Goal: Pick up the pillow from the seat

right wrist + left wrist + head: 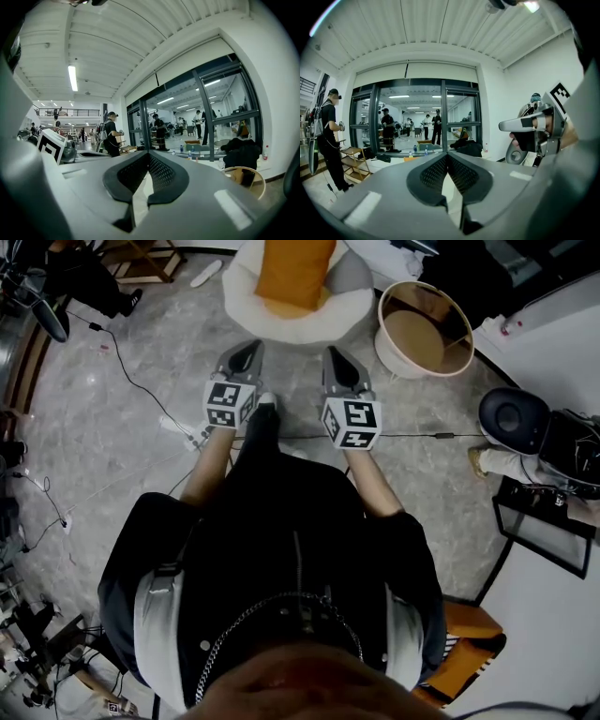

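Left tool (249, 349), right tool (335, 353) (both closed): pillow (295, 273) just ahead.

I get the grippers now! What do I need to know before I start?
Left gripper: jaws shut, nothing in them.
Right gripper: jaws shut, nothing in them.
Both are held side by side in front of the seat, short of it.
The orange pillow lies on the round white seat, straight ahead; neither gripper touches it.
Done: nothing yet.
Left: open the jaws, reach forward, grip the pillow and lift it off the seat.
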Motion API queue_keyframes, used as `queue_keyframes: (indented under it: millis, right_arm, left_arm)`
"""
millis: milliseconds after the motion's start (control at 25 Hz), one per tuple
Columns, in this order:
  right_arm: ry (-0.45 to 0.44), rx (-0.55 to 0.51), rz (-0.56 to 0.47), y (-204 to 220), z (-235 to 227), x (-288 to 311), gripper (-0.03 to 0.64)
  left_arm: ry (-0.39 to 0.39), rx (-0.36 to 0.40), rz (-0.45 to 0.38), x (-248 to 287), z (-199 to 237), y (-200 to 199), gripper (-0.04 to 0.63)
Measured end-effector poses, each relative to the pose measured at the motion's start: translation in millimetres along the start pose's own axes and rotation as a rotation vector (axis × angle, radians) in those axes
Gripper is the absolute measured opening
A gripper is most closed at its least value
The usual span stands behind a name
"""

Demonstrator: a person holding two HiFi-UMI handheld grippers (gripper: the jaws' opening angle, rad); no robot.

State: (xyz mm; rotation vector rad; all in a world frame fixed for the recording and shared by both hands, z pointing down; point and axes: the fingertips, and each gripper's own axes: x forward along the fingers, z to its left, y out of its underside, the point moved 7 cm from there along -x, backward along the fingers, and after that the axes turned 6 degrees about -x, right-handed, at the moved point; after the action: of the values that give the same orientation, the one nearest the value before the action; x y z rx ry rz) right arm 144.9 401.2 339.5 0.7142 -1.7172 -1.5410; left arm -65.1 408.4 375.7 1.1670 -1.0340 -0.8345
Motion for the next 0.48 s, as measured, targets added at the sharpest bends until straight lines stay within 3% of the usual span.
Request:
queue_keyframes:
  millis: [480]
  right_arm:
    - [0.005,0.006,0.024,-4.9,-27.0,52.7,0.002]
  left_arm:
    - [0.017,-0.022,0.01,54.4,24.1,-8.1,0.011]
